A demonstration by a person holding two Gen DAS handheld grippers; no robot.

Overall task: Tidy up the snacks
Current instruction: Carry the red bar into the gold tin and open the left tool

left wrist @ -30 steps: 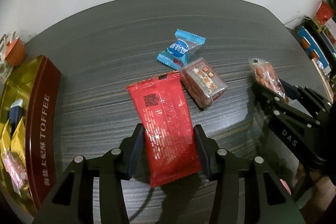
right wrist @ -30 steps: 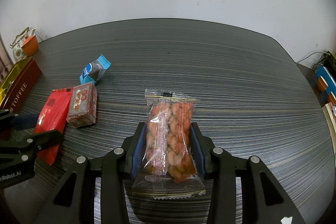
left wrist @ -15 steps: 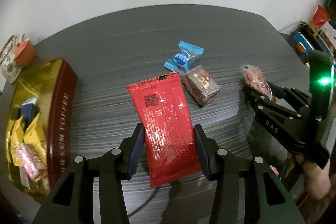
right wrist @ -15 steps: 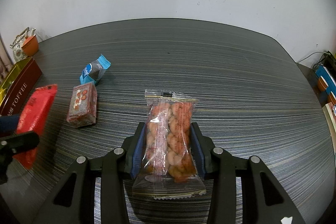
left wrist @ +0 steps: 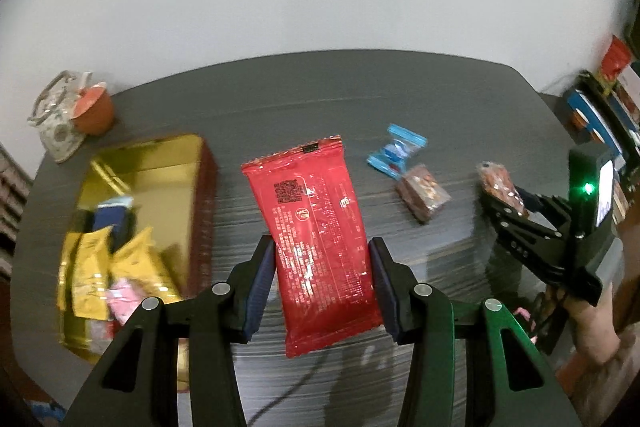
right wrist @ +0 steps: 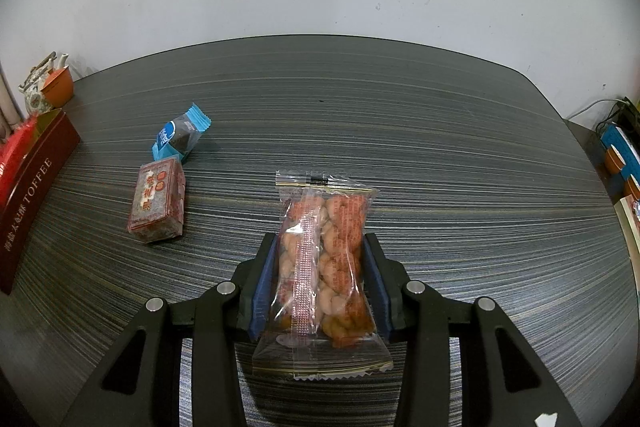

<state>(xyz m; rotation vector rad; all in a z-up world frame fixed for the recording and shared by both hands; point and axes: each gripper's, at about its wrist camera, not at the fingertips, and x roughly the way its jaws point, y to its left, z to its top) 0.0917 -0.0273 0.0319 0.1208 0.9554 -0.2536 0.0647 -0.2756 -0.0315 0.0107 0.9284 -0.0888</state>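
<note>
My left gripper (left wrist: 322, 267) is shut on a red snack packet (left wrist: 316, 235) and holds it above the table, just right of the open gold toffee tin (left wrist: 160, 179) that holds several wrapped sweets. My right gripper (right wrist: 320, 271) is shut on a clear packet of orange twisted snacks (right wrist: 324, 259), held low over the dark table; it also shows in the left wrist view (left wrist: 500, 187). A blue wrapped candy (right wrist: 180, 137) and a brown wrapped cake (right wrist: 158, 201) lie on the table to the left of the right gripper. The toffee tin's maroon side (right wrist: 28, 203) is at the far left.
A teapot (left wrist: 56, 119) and an orange cup (left wrist: 94, 109) stand at the table's back left corner. Boxes and packets (left wrist: 600, 115) sit on a shelf beyond the table's right edge. The dark striped table (right wrist: 400, 131) stretches back to a white wall.
My left gripper has lifted the red packet and carried it left toward the toffee tin. The right gripper has kept still with its snack packet.
</note>
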